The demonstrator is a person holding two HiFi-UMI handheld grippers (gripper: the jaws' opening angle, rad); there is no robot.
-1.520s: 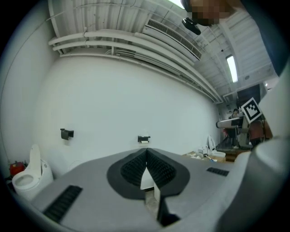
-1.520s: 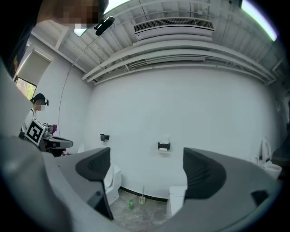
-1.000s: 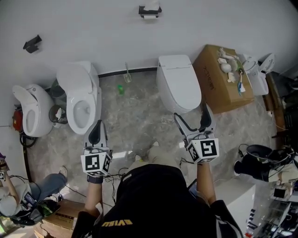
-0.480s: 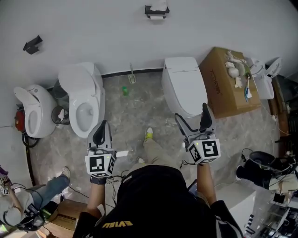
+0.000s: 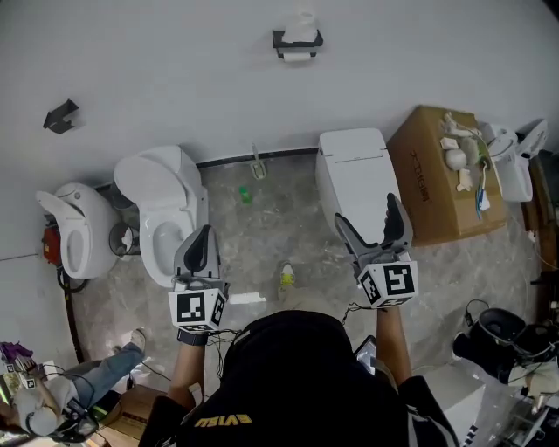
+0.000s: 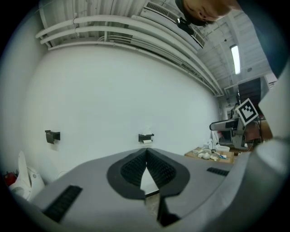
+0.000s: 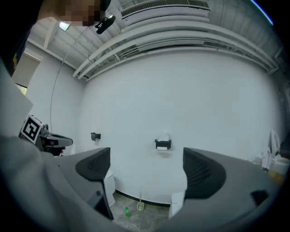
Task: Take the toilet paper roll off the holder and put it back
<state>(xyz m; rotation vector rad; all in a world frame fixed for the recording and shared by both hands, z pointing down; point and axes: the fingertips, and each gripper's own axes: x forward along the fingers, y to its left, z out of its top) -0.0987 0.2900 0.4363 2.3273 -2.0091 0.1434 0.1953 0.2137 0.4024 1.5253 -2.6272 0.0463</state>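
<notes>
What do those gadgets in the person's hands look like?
Two grey handheld tools: the left gripper and right gripper each have two grey jaws lined with black ribbed pads, plus a white cube printed with black square markers. The person wears a black top.

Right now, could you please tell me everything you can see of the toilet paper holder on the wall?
The toilet paper holder is a small black bracket fixed level to the white wall, high up, between the open toilet and the closed toilet. A white toilet paper roll sits in it, and something white and crumpled rests on top. Nothing else touches it.
</notes>
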